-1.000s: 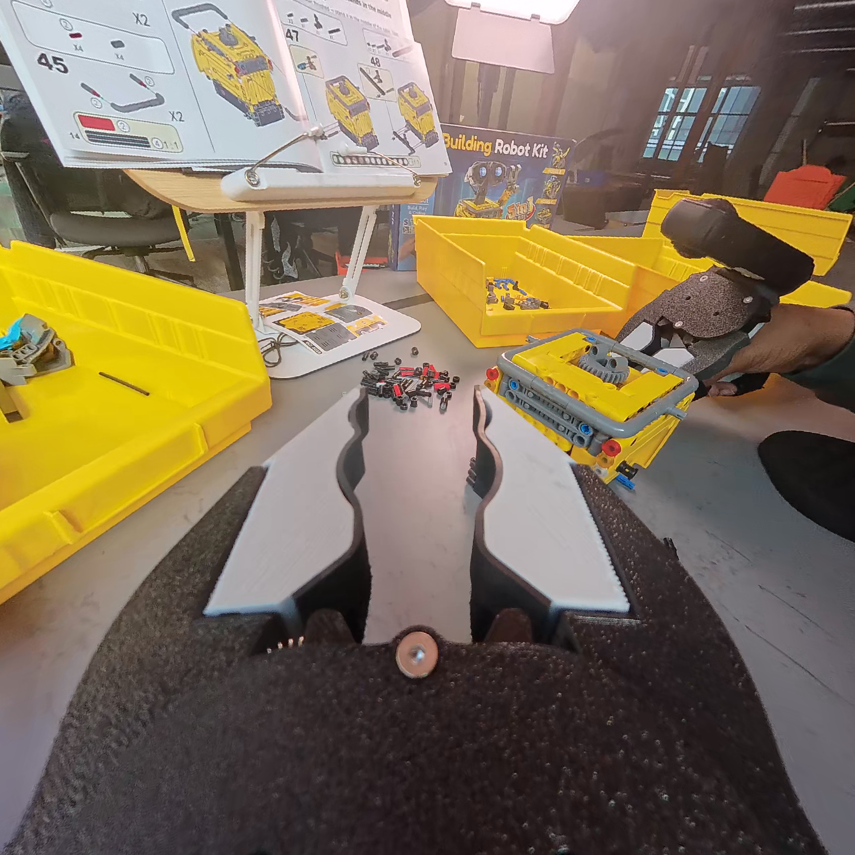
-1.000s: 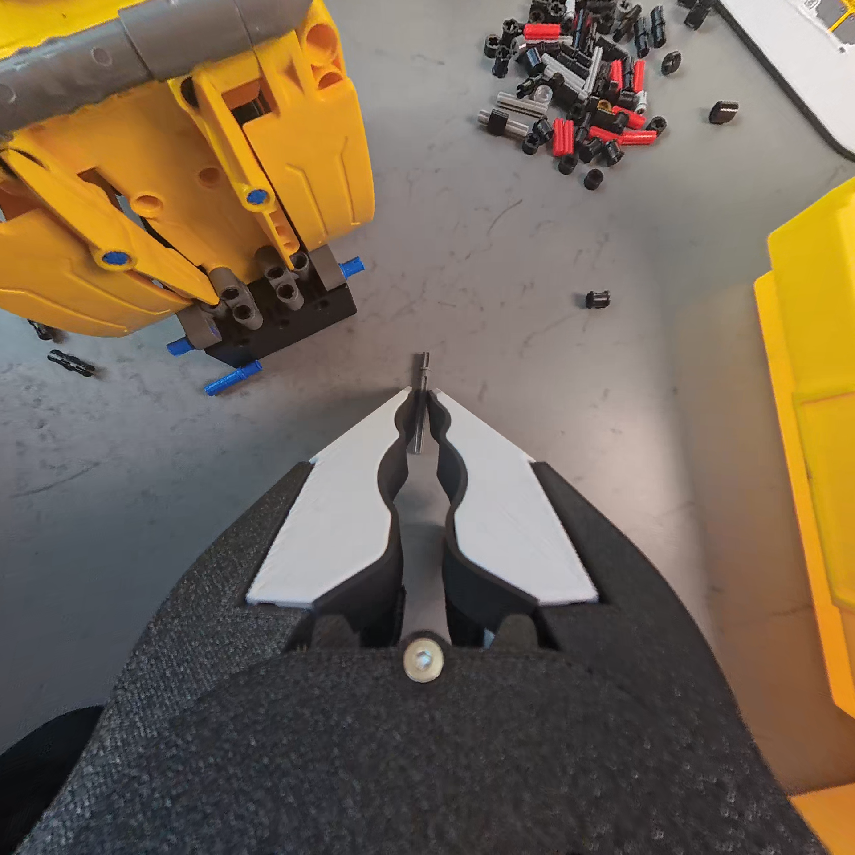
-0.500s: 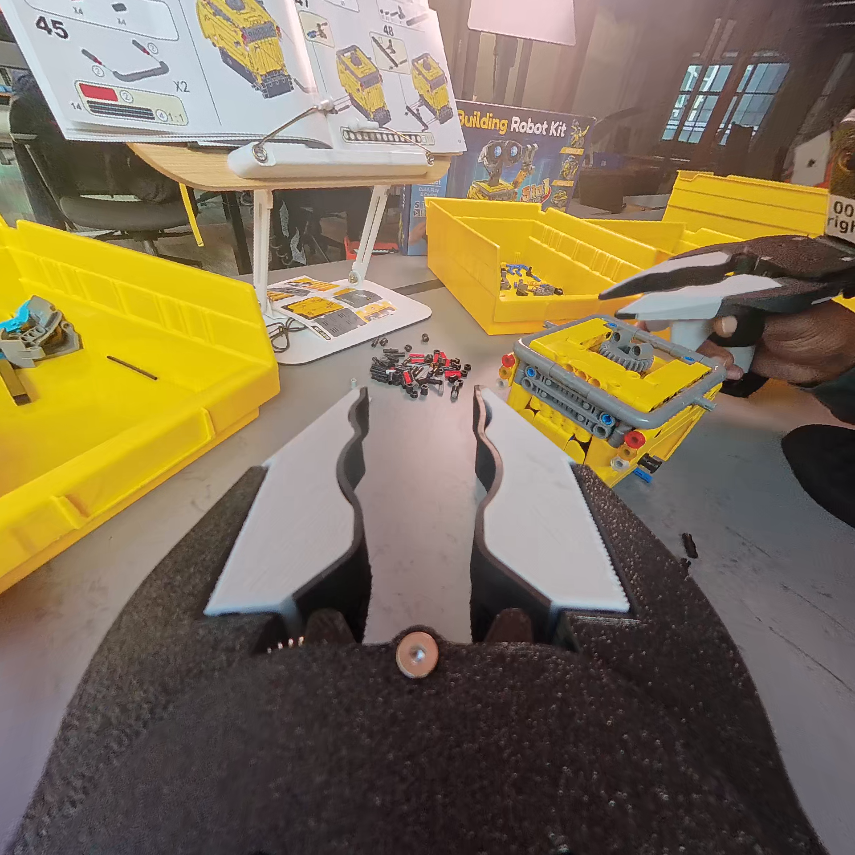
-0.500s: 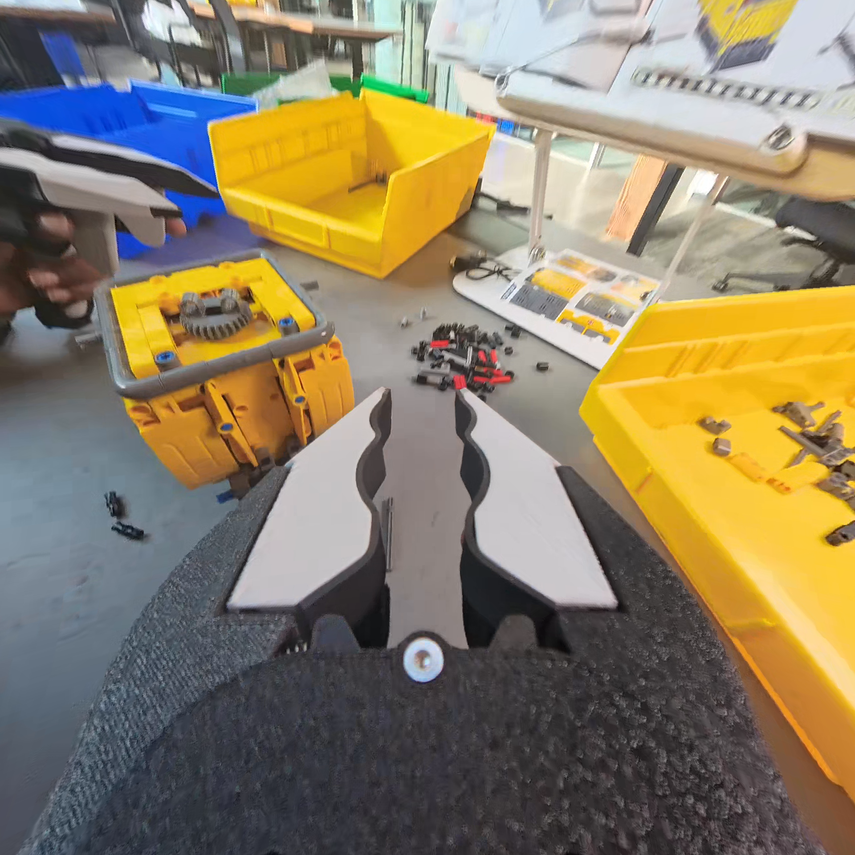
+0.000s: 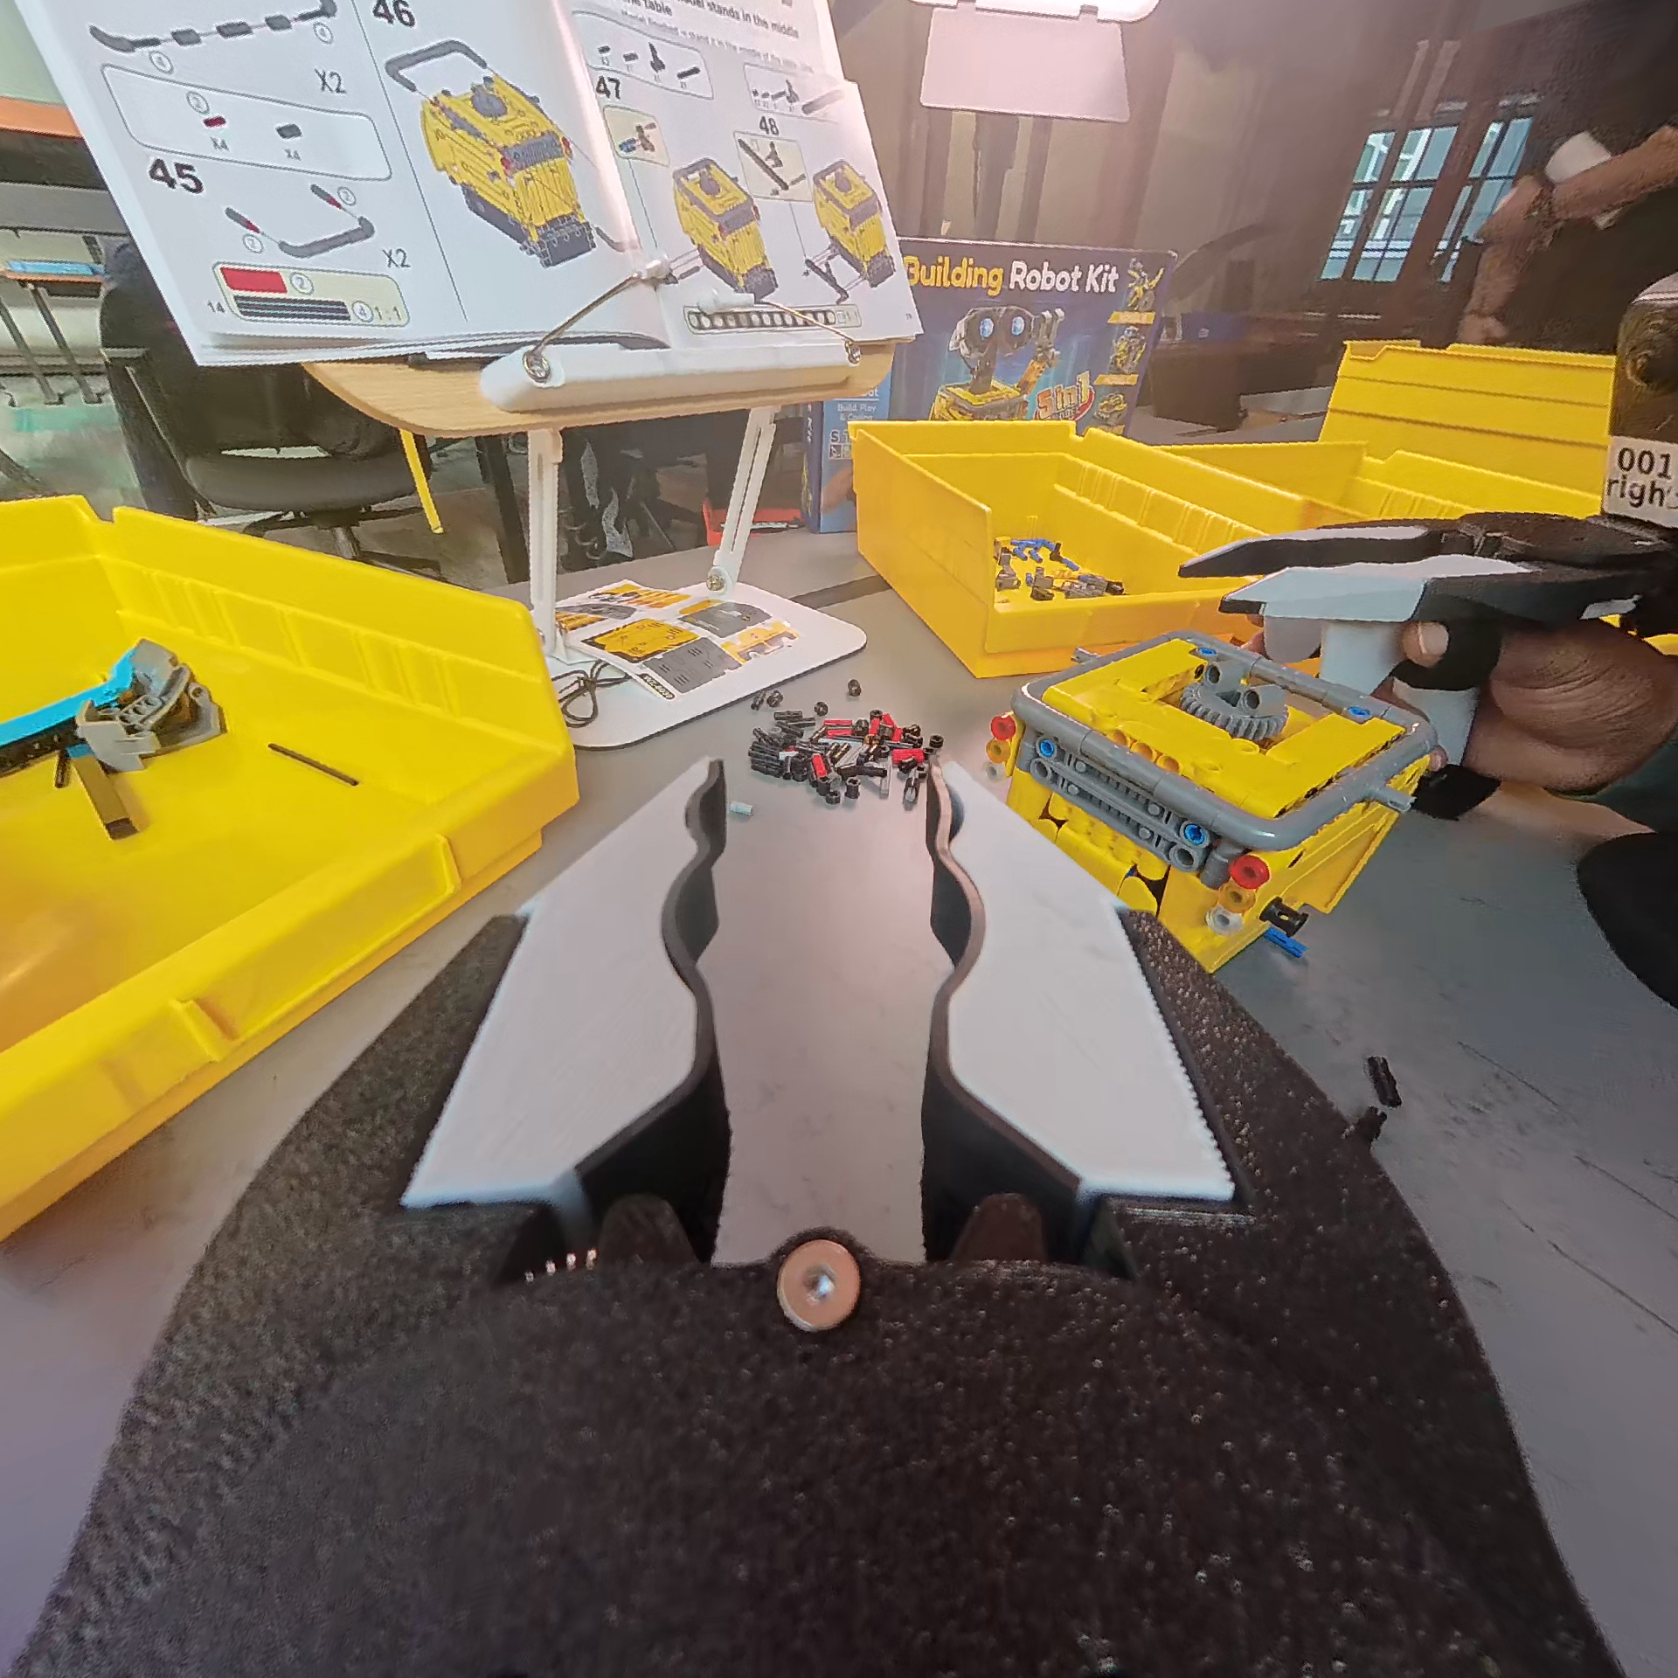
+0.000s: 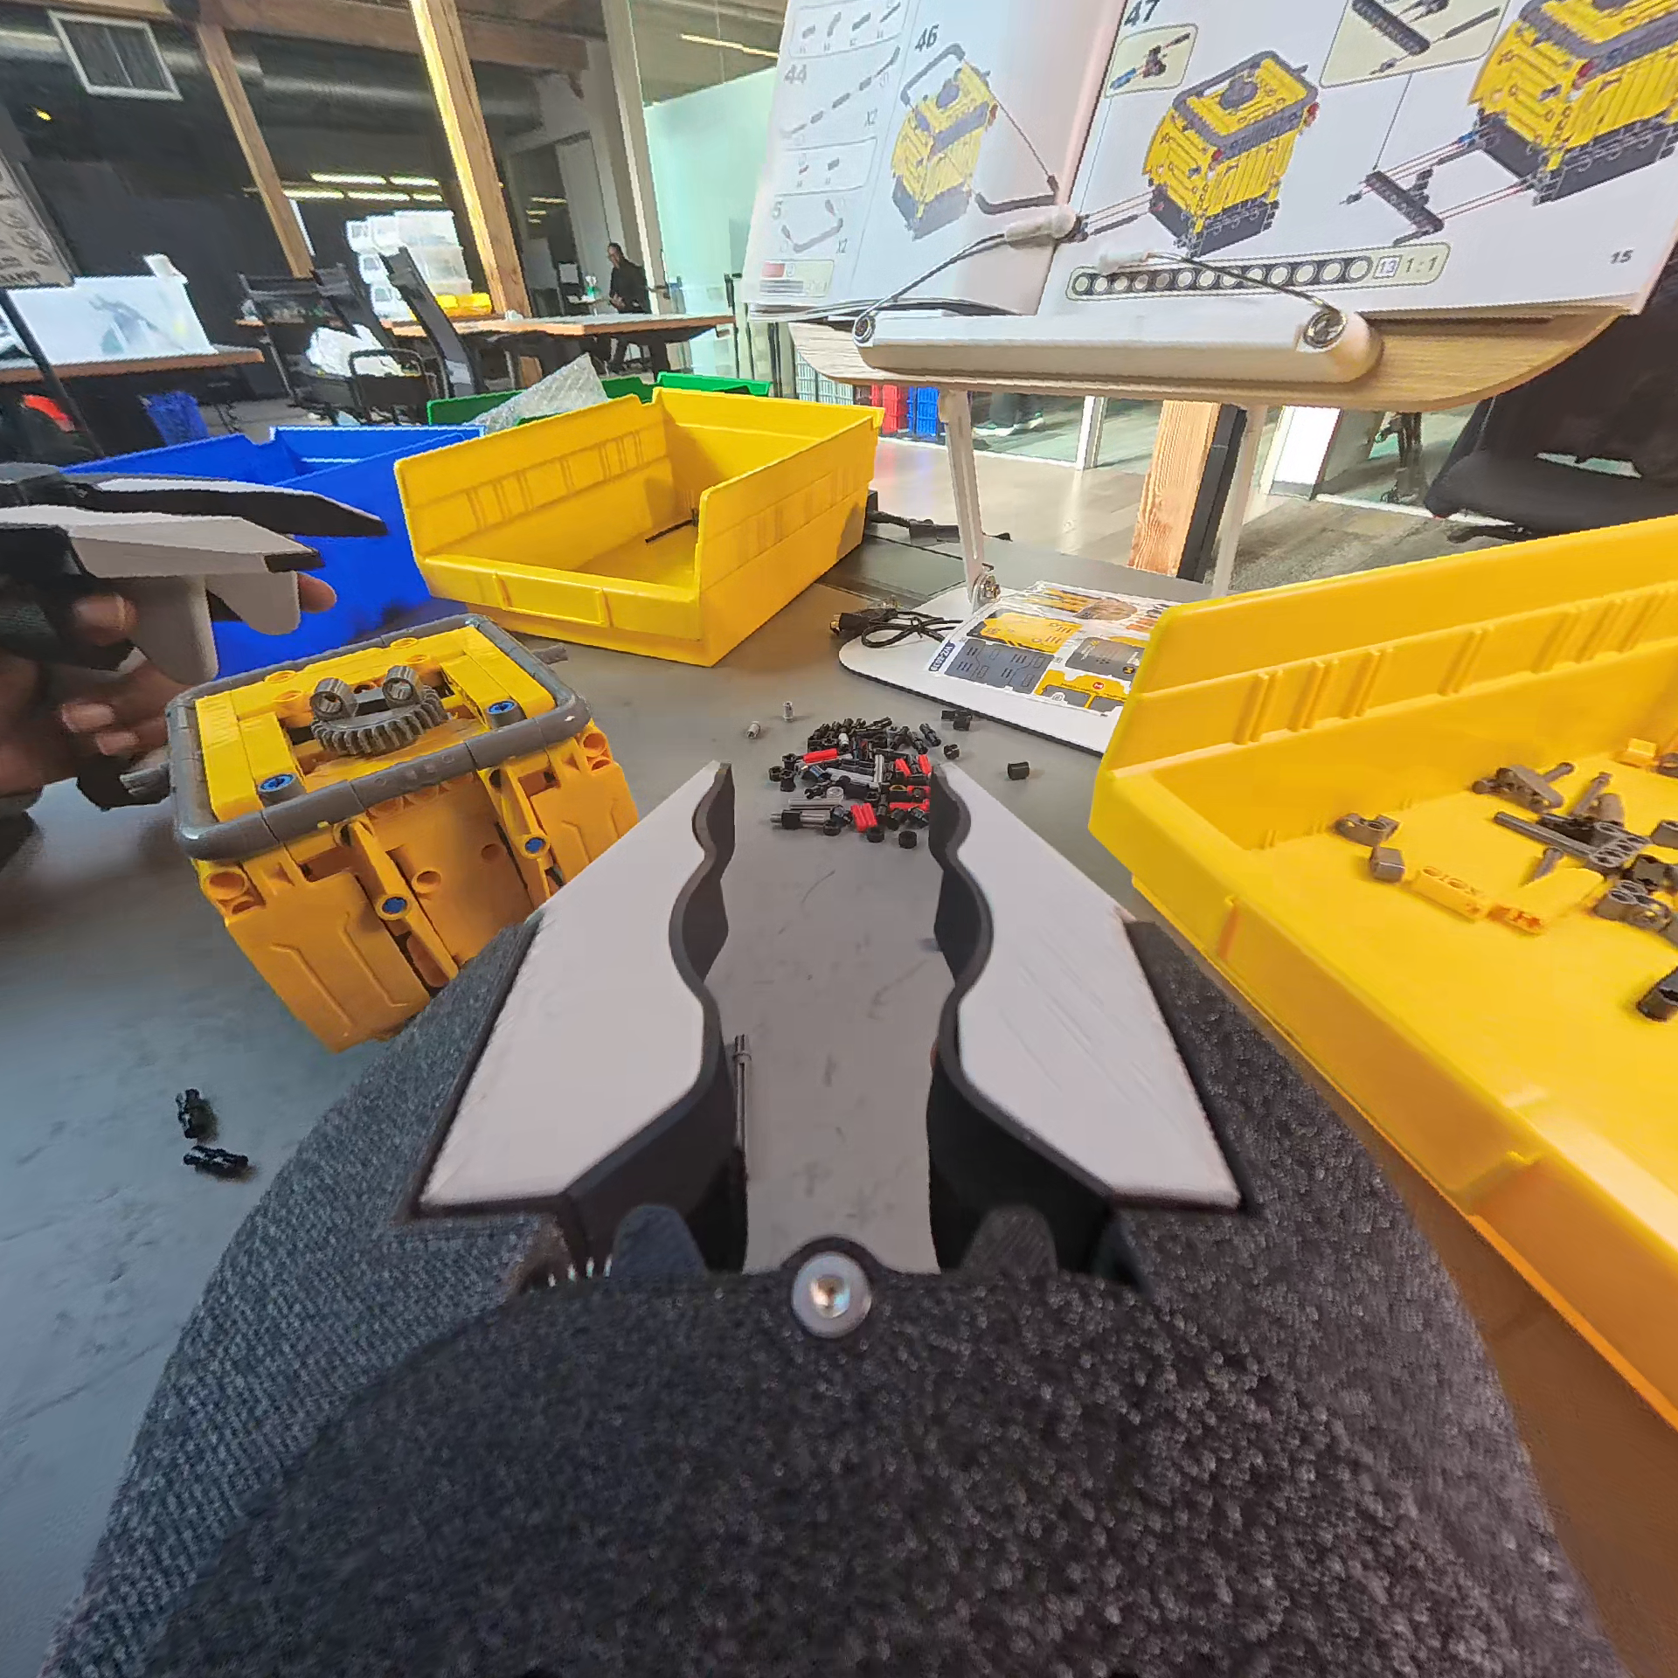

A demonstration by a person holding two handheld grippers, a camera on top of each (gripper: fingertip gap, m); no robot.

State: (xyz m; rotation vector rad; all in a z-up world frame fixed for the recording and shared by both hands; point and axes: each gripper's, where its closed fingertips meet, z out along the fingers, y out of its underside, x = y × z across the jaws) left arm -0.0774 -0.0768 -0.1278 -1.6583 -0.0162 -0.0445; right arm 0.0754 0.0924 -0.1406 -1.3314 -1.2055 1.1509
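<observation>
1. While the left gripper (image 5: 826,772) hangs over the bare grey table (image 5: 1453,1135), its two fingers stand well apart with nothing between them but tabletop.
2. From its fingertips, the pile of small black and red pins (image 5: 844,745) lies just beyond at 12 o'clock. The yellow brick model (image 5: 1208,772) stands just beside the right-hand finger at about 2 o'clock.
3. A yellow bin (image 5: 272,863) sits at 9 o'clock from the left gripper, with a grey and blue sub-assembly (image 5: 127,717) in it. The instruction booklet (image 5: 454,163) on its stand rises at 11 o'clock.
4. The right gripper (image 6: 831,772) is also spread wide and clamps nothing.
5. A thin grey rod (image 6: 742,1090) shows between its fingers, hard against the inner face of the left-hand one and low toward the hinge.
    - Its long axis runs 12 to 6 o'clock, in line with the fingers.
    - Whether it lies on the table or clings to the finger I cannot tell.
6. The right gripper is much the nearer of the two to the rod; it does not show in the left wrist view.
7. From the right gripper's tips, the model is at 9 o'clock, the pins at 12 o'clock, and a yellow parts tray (image 6: 1317,953) at 3 o'clock.
</observation>
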